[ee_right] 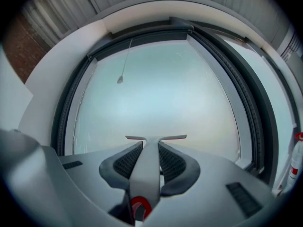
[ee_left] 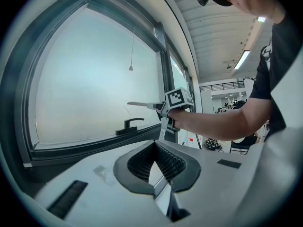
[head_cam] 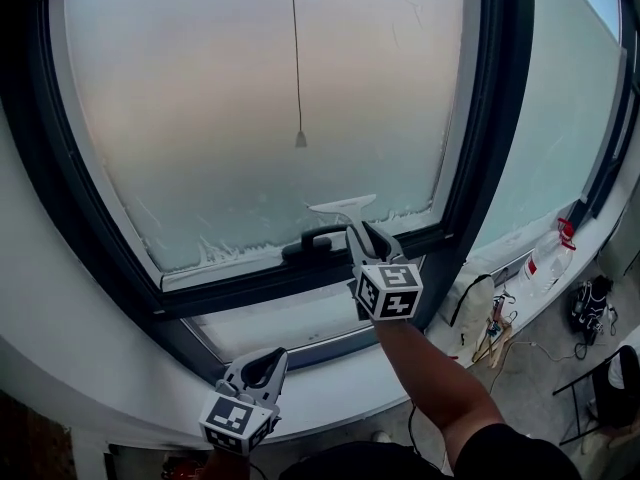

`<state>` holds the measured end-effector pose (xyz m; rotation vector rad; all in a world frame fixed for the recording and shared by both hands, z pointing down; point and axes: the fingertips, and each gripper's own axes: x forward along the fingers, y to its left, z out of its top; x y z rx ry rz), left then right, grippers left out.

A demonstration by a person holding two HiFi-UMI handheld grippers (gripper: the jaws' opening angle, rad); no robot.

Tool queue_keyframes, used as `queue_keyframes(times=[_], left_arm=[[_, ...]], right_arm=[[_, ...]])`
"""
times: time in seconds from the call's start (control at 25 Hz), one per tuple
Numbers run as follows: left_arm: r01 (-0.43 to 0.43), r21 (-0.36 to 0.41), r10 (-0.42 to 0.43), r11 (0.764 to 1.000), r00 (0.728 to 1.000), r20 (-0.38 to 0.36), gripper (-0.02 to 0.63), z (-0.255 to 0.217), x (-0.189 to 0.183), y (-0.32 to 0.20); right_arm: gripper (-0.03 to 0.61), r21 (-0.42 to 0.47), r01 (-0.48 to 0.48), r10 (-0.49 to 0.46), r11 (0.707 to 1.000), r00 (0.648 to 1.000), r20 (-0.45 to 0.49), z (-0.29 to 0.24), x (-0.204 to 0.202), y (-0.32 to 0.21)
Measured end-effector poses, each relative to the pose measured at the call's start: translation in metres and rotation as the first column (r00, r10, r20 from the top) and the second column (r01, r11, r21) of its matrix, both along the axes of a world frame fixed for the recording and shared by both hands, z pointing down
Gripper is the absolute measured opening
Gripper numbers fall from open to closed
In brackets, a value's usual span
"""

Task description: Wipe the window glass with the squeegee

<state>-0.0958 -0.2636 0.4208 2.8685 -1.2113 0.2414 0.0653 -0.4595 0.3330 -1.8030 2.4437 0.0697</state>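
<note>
Snugly inside the right claw (ee_right: pixel 150 149): squeegee (ee_right: pixel 148 170)

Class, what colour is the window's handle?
It is a black lever handle, clearest in the head view.

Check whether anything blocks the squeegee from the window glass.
Nothing visible does. The right gripper holds the squeegee with its blade low by the glass; the window handle sits just below it, the pull cord higher up.

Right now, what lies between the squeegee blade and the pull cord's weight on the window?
Only bare frosted glass. The head view shows the squeegee, held by the right hand-held gripper, below the cord weight.
</note>
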Motion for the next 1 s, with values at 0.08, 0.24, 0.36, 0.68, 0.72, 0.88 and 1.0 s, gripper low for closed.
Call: queue_keyframes(times=[0.08, 0.24, 0.36, 0.68, 0.72, 0.88, 1.0], left_arm=[[0.002, 0.006, -0.002, 1.0, 1.0, 0.0, 0.0, -0.003, -0.002, 0.0], [0.015, 0.017, -0.015, 1.0, 1.0, 0.001, 0.001, -0.008, -0.008, 0.001], [0.025, 0.023, -0.025, 0.999, 1.0, -0.002, 0.002, -0.011, -0.013, 0.003], [0.061, 0.037, -0.061, 0.997, 0.998, -0.011, 0.002, -0.016, -0.031, 0.005], [0.067, 0.038, -0.067, 0.997, 0.998, -0.013, 0.0, -0.016, -0.034, 0.006], [0.088, 0.042, -0.087, 0.995, 0.996, -0.021, 0.0, -0.018, -0.045, 0.01], [0.101, 0.044, -0.1, 0.994, 0.995, -0.024, 0.002, -0.018, -0.055, 0.013]], right_arm=[[0.091, 0.081, 0.006, -0.006, 0.997, 1.0, -0.003, -0.035, -0.006, 0.009], [0.092, 0.221, 0.002, -0.002, 0.975, 1.0, -0.001, -0.111, -0.01, 0.017], [0.091, 0.292, -0.013, 0.015, 0.956, 1.0, -0.004, -0.161, -0.011, 0.016], [0.091, 0.362, 0.087, -0.119, 0.928, 0.991, 0.067, -0.249, -0.054, 0.014], [0.091, 0.366, 0.105, -0.139, 0.925, 0.988, 0.067, -0.256, -0.065, 0.016], [0.092, 0.378, 0.14, -0.161, 0.915, 0.987, 0.027, -0.274, -0.1, 0.018], [0.092, 0.38, 0.135, -0.145, 0.915, 0.989, -0.004, -0.278, -0.118, 0.016]])
